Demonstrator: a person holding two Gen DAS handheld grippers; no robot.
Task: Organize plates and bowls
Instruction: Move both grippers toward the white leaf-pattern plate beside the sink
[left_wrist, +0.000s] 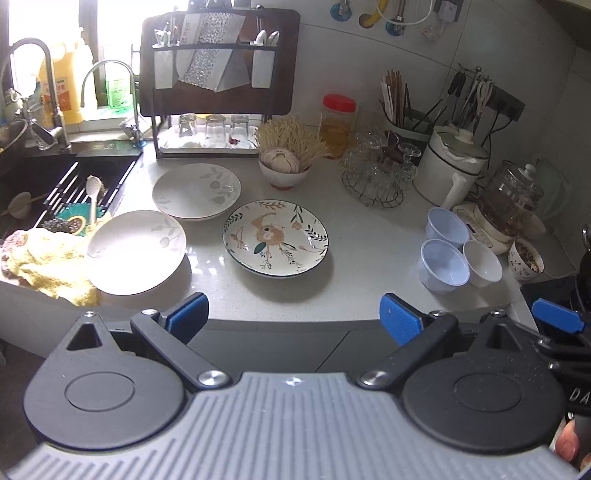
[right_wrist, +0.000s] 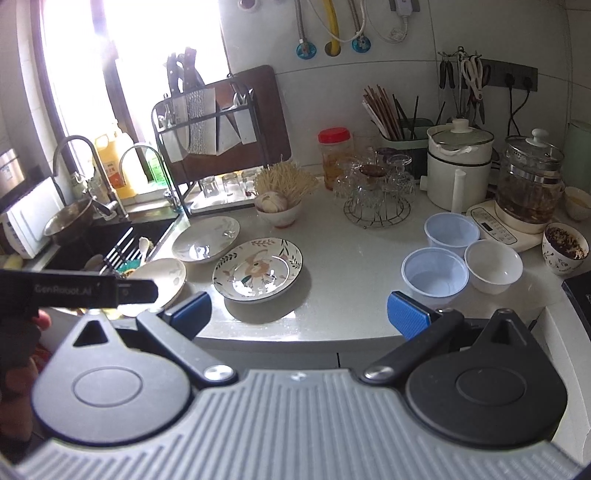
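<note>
Nothing stacked yet: three plates (left_wrist: 275, 238) and three bowls (right_wrist: 434, 280) lie loose mid-frame on the desk (left_wrist: 369, 236), both grippers' fingers (left_wrist: 186, 317) wide, empty

The pale speckled counter (left_wrist: 369, 236) carries a flowered plate (left_wrist: 275, 238), with two white plates (left_wrist: 136, 251) (left_wrist: 197, 191) to its left toward the sink, three small bowls (left_wrist: 443, 266) (left_wrist: 445, 227) (left_wrist: 482, 263) well off to its right, and a garlic bowl (left_wrist: 283, 168) behind it.
</note>
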